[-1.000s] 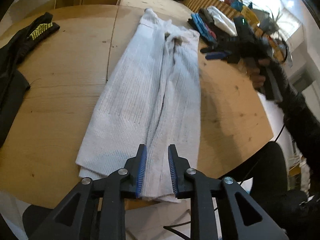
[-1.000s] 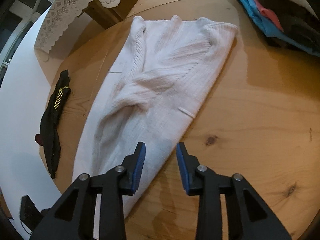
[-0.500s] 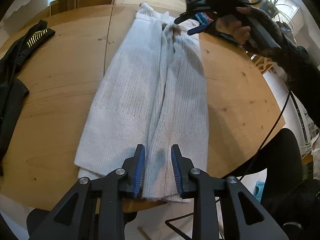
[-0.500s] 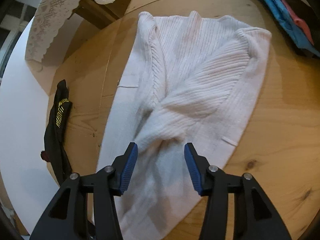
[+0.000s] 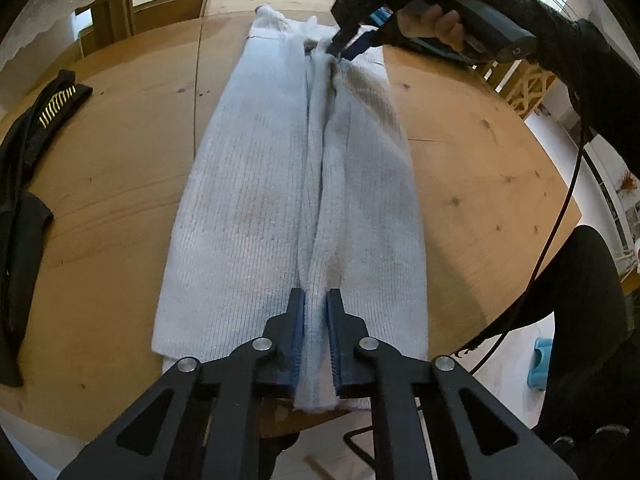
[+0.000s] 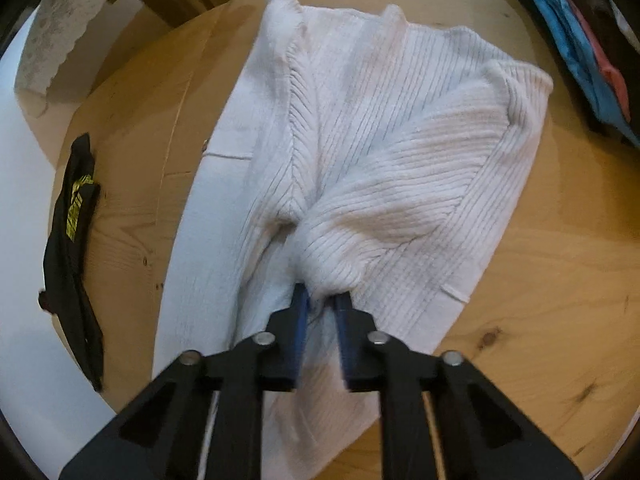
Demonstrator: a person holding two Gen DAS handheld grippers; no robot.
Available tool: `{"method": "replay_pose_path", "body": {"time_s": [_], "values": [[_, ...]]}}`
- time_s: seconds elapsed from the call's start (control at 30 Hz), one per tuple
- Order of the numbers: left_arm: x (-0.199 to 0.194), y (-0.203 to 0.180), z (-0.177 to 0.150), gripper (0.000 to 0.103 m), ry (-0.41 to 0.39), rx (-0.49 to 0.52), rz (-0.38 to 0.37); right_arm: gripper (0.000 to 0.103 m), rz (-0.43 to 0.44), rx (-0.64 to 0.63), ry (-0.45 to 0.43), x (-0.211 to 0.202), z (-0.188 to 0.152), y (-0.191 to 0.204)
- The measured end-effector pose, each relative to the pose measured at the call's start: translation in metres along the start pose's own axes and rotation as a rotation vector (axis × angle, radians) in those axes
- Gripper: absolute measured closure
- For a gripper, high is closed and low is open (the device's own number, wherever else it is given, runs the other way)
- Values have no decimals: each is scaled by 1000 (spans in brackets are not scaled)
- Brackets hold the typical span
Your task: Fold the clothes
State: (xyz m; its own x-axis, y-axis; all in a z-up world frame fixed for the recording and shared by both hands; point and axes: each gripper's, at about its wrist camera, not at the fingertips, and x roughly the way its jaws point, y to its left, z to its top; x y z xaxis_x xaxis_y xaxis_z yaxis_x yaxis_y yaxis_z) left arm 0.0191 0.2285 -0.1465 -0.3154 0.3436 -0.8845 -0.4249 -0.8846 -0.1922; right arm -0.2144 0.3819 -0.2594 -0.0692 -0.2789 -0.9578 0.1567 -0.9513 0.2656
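Pinching white sweater (image 5: 256,184) w/ both grippers: left (image 5: 316,300) clamps 6 o'clock hem, right (image 6: 320,300) clamps 12 o'clock sleeve; long axis 12–6.

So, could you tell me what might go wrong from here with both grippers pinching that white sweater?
1. The left gripper and right gripper each pinch only a narrow ridge of the white sweater, so lifting could pull up one layer and undo the folded sleeves.
2. The hem already overhangs the table edge, so a tug towards the person may slide the sweater off.
3. A sideways swing could brush the black garment.
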Motion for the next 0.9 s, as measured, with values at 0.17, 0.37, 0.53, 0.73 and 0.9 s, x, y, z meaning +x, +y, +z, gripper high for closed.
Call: {"method": "replay_pose_path", "body": {"time_s": [0.17, 0.37, 0.53, 0.73, 0.9], "values": [[-9, -13, 1, 96, -16, 44, -11, 97, 11, -4, -12, -17, -3, -12], [-18, -50, 8, 97, -23, 109, -83, 99, 18, 20, -29, -36, -17, -36], [-24, -82, 14, 97, -23, 156, -158, 99, -57, -5, -29, -57, -39, -70], [5, -167, 3, 76, 107, 290, -354, 97, -215, 53, 18, -67, -82, -144], [-6, -171, 1, 74, 77, 318, -302, 75, -165, 96, 0, -68, -73, -149]]}}
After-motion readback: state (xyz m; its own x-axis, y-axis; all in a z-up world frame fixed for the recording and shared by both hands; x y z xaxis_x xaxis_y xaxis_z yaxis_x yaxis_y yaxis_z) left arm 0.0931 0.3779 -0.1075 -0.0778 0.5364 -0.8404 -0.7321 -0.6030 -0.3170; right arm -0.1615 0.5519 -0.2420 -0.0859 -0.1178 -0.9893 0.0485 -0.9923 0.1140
